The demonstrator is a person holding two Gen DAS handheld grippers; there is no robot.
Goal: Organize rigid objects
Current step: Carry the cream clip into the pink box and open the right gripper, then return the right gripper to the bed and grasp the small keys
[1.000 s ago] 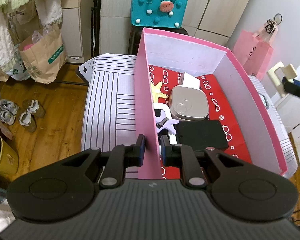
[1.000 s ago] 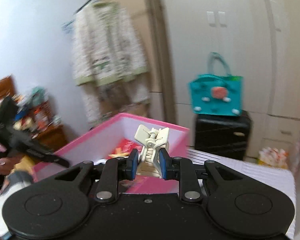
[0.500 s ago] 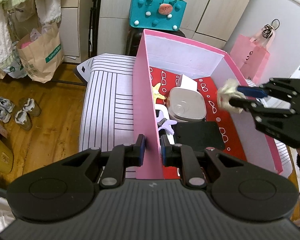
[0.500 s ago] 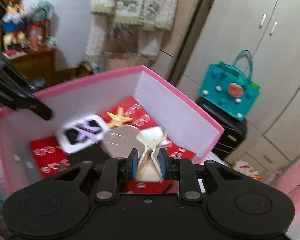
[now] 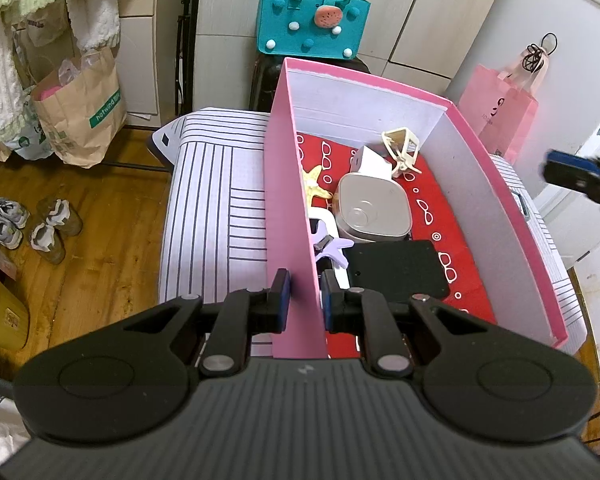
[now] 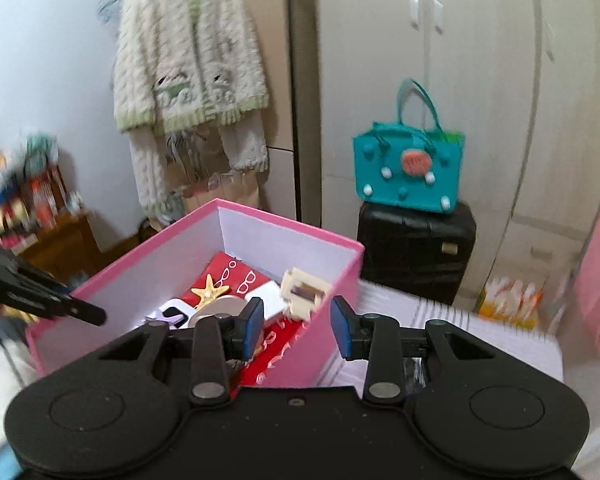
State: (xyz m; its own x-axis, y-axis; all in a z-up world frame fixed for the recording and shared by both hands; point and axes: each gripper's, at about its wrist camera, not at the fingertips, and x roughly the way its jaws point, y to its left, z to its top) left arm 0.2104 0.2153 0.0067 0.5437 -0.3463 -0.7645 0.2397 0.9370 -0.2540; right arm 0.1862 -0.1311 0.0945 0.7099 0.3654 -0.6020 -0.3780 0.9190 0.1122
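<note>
A pink box [image 5: 288, 184] with a red patterned floor stands on a striped surface. My left gripper [image 5: 303, 300] is shut on its near left wall. Inside lie a cream hair claw clip [image 5: 401, 151], a beige rounded case [image 5: 371, 211], a white block [image 5: 370, 162], a yellow starfish [image 5: 315, 184], a lilac clip [image 5: 332, 246] and a black flat case [image 5: 396, 270]. My right gripper [image 6: 298, 325] is open and empty above the box's right wall [image 6: 320, 308]; the cream clip [image 6: 303, 294] lies in the box beyond it. The right gripper also shows at the left wrist view's right edge [image 5: 580, 176].
A teal felt bag [image 5: 310, 20] sits on a black suitcase [image 6: 416, 252] behind the box. A pink paper bag [image 5: 504, 108] hangs at right. A brown paper bag [image 5: 80, 108] and shoes [image 5: 28, 226] are on the wooden floor at left.
My right gripper carried the cream clip over the box, opened and let it go; the clip now lies at the box's far end. The gripper has drawn back right. Left gripper unchanged.
</note>
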